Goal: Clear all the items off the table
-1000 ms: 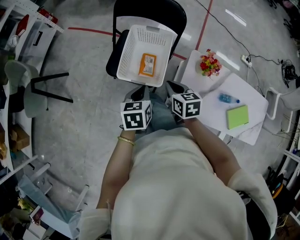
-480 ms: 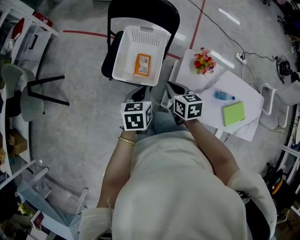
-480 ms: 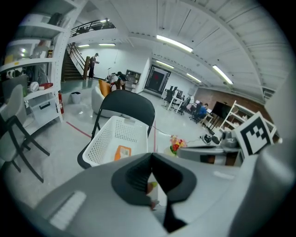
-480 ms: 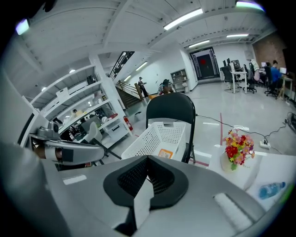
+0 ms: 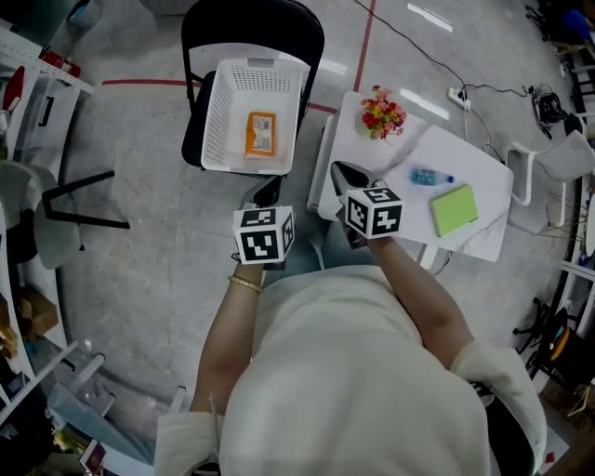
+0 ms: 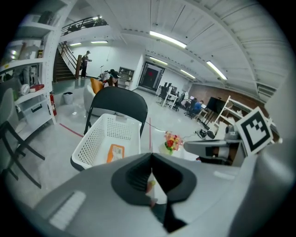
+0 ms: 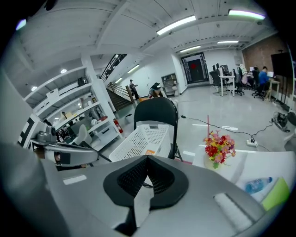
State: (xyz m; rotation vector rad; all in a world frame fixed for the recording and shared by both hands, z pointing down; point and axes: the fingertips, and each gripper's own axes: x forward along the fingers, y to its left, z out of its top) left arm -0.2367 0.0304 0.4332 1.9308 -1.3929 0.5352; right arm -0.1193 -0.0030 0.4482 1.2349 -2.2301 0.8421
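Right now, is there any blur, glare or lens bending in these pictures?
Head view: sharp, with glare streaks on the floor. Left gripper view: fisheye bends the ceiling lights; the near left gripper is soft. Right gripper view: same bending, dark corners, flowers crisp.

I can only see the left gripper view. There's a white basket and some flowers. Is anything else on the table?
Observer: Yes. In the head view a blue bottle lies on its side on the white table.
Operator: Is that all?
Observer: No. A green pad lies flat next to the bottle, not touching it.
Operator: Is the right gripper holding something?
Observer: No. In its own view the right gripper has its jaws together with nothing between them.
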